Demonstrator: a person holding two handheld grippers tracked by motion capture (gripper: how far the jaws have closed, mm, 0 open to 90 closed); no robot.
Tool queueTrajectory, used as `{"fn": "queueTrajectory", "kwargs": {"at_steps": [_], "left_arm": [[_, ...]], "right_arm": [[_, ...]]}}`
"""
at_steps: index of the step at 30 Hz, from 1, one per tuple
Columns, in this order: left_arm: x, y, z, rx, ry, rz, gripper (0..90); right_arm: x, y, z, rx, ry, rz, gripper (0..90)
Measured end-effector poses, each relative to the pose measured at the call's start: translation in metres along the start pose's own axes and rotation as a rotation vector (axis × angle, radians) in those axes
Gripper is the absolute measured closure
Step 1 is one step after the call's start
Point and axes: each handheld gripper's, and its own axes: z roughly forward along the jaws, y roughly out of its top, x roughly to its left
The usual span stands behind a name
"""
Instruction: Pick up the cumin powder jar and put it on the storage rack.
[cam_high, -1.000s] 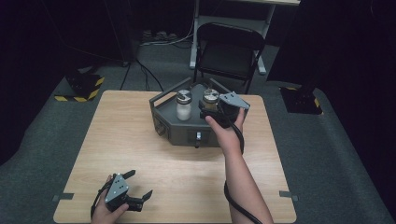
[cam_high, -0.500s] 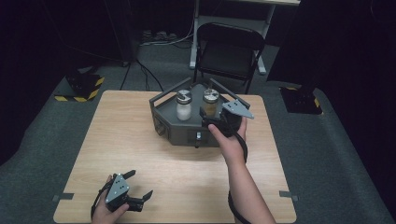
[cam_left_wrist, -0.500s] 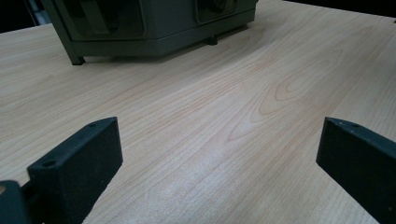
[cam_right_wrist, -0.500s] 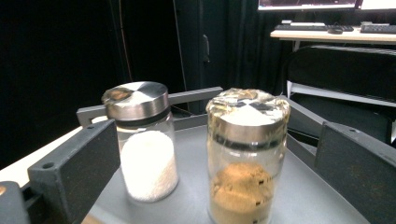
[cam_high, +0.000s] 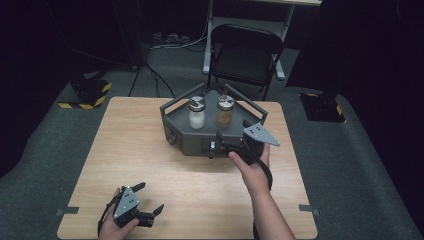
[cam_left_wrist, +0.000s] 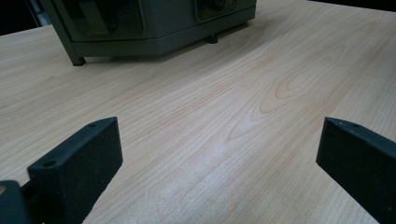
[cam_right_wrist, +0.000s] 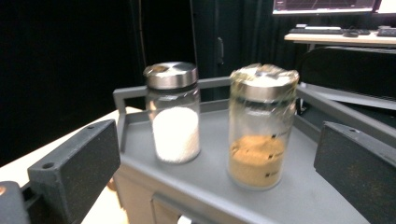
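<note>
- Left gripper (cam_high: 145, 205): rests low at the near-left corner of the counter (cam_high: 135, 150), fingers (cam_left_wrist: 77, 158) wide apart, nothing between them. Bare wood lies ahead of the fingertips; the grey stand (cam_left_wrist: 154, 23) sits well beyond them, up and to their left in the left gripper view.
- White jar (cam_right_wrist: 173, 114): upright on the stand's tray (cam_right_wrist: 289, 200), metal lid on. It stands beyond the right gripper's left finger (cam_right_wrist: 74, 163), inside the gap but nearer that side.
- Brown jar (cam_right_wrist: 261, 126): upright, just beside the white jar without touching. It sits beyond and between the fingers, nearer the right finger (cam_right_wrist: 355, 163). Its outline is blurred in the right gripper view, so lid detail is uncertain.
- Right gripper (cam_high: 240, 145): held at the stand's near edge, fingers fully apart, clamped on nothing; both jars lie ahead of the tips.
- Judgement: this looks like an approach to the brown jar, grasp not yet made.
- Risk 1: the jars stand close together; a left finger entering off-line could strike the white jar and tip it.
- Risk 2: glass is smooth and round; an off-centre or high pinch near the lid could let the jar rotate or slip.
- Risk 3: the tray's raised rail (cam_right_wrist: 327, 109) flanks the right finger; a wide entry could catch it and jolt the stand.
</note>
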Motion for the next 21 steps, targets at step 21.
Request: {"fn": "queueTrajectory", "kwargs": {"at_steps": [21], "left_arm": [[-0.001, 0.001, 0.000, 0.005, -0.001, 0.003, 0.6]], "right_arm": [[0.014, -0.046, -0.049, 0.034, 0.033, -0.076, 0.4]]}}
